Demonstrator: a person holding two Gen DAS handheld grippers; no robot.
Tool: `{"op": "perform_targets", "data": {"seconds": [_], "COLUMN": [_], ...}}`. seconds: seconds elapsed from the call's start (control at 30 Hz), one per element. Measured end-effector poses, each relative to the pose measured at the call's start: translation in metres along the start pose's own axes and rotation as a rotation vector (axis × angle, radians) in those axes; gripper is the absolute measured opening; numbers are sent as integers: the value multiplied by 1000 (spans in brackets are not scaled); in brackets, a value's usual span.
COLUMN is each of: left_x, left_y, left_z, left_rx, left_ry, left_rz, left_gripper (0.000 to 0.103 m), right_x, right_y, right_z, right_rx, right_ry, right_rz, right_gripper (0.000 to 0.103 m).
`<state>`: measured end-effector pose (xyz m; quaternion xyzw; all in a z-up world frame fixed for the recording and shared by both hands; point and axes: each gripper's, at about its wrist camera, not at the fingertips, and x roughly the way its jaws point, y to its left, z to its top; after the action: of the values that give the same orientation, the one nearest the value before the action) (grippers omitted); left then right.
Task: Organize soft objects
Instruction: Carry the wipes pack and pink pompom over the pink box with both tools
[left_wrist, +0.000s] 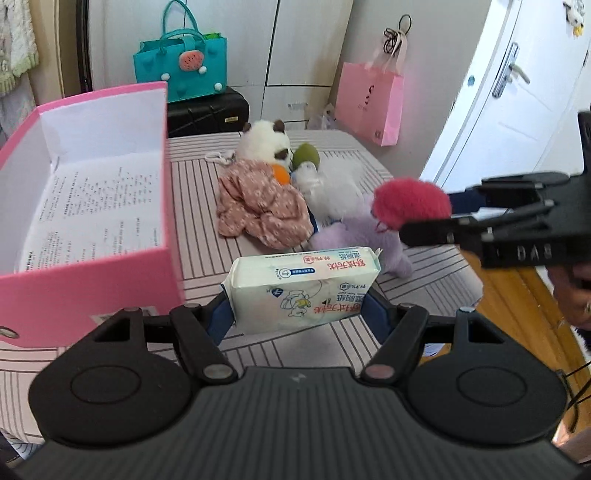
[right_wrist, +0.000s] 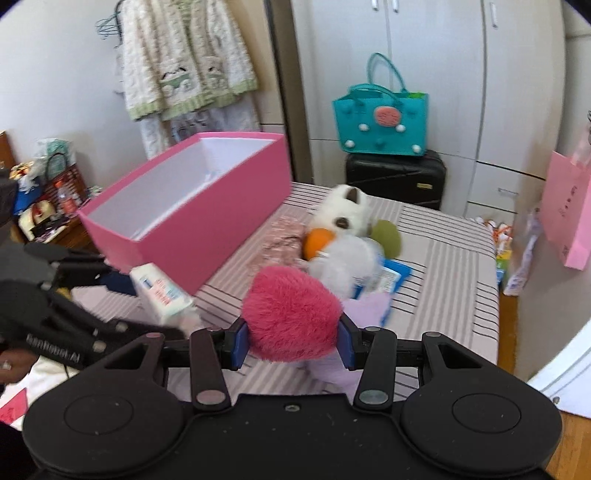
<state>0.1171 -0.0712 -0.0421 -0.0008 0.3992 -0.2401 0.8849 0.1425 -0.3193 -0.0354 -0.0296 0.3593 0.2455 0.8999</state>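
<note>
My left gripper (left_wrist: 297, 314) is shut on a white pack of wet wipes (left_wrist: 303, 286), held above the striped table beside the open pink box (left_wrist: 85, 273). My right gripper (right_wrist: 291, 341) is shut on the pink fluffy head of a purple plush toy (right_wrist: 291, 314); the toy also shows in the left wrist view (left_wrist: 410, 201). A pile lies mid-table: a floral cloth (left_wrist: 262, 206), a white plush with brown ears (left_wrist: 264, 142), a green ball (left_wrist: 306, 157) and a white fluffy toy (left_wrist: 332, 192). The wipes pack also shows in the right wrist view (right_wrist: 162, 293).
The pink box (right_wrist: 192, 218) stands on the table's left side, lined with printed paper. A teal bag (left_wrist: 181, 68) sits on a black case (left_wrist: 207, 114) behind the table. A pink paper bag (left_wrist: 369, 103) hangs at the right wall. A white door (left_wrist: 509, 103) stands to the right.
</note>
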Motion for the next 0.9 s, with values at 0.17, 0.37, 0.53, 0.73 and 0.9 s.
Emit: {"op": "perform_targets", "data": {"seconds": [0.17,0.37,0.53,0.73,0.9], "left_x": [-20,-45,-54,-60,-43], "left_y": [12,28,50,79,107], "left_z": [11,28,36,53,78], "left_rx": [-18,-13,-37,-49,-33], "left_ry": [11,-3,-41,-36,-22], "left_rz": [-37,-49,-44,-65,42], "left_gripper": [71,71,71,71,71], "right_x": [-10,-18,-4,22,51], "right_y": [21,46,57,62,69], "right_z": [15,39,58,85,107], "right_rx": [-38,-125,-171,-222,-315], "right_ry": [2,-34,-93,-146,-185], "right_rz": [20,38,46,52,61], "right_gripper": [52,53,53,53,53]}}
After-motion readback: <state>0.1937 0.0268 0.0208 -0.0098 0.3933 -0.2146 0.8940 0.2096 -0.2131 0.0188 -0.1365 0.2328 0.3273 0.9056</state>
